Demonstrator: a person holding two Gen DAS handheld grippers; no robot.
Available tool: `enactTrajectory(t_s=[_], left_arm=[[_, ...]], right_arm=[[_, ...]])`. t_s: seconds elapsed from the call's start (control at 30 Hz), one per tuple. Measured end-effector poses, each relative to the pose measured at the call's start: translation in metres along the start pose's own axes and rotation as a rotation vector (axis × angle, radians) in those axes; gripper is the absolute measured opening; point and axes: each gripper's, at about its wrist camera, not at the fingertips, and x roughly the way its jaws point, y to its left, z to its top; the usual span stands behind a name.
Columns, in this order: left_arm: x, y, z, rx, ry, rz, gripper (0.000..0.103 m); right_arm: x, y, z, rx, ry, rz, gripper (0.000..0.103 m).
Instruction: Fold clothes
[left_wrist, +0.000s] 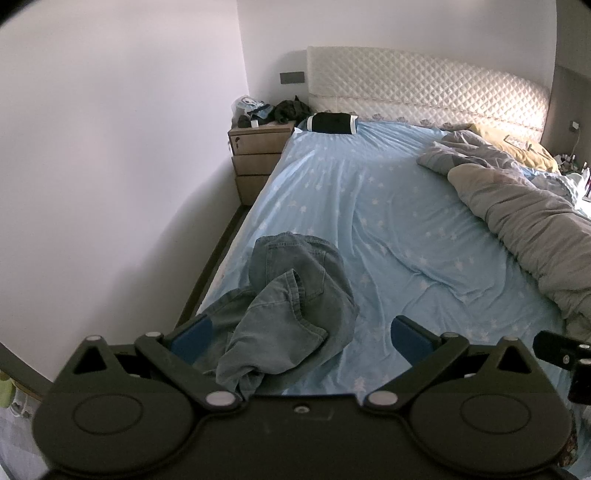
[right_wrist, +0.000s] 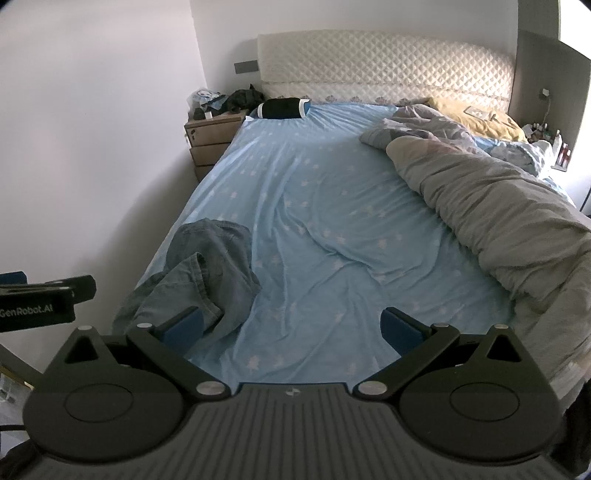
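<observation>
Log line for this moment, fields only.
stage: pre-grasp | left gripper: open, nothing held | right gripper: open, nothing held | denim garment: crumpled, near left of bed sheet | folding: not started

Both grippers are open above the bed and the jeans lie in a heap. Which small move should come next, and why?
Probably lower the left gripper onto the jeans and pinch an edge. The jeans lie crumpled near the left edge of the blue sheet, right between its open fingers, while the right gripper is open over bare sheet beside them. Nothing is held yet, so folding cannot begin.
</observation>
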Motion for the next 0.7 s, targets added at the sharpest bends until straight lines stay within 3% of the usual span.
enactTrajectory(t_s=[0.7], left_arm=[[-0.002,-0.015,0.003,0.016,0.022,0.01,0.103]], right_arm=[[0.001,-0.015,-0.011,0.047,-0.012,0.059,0.102]])
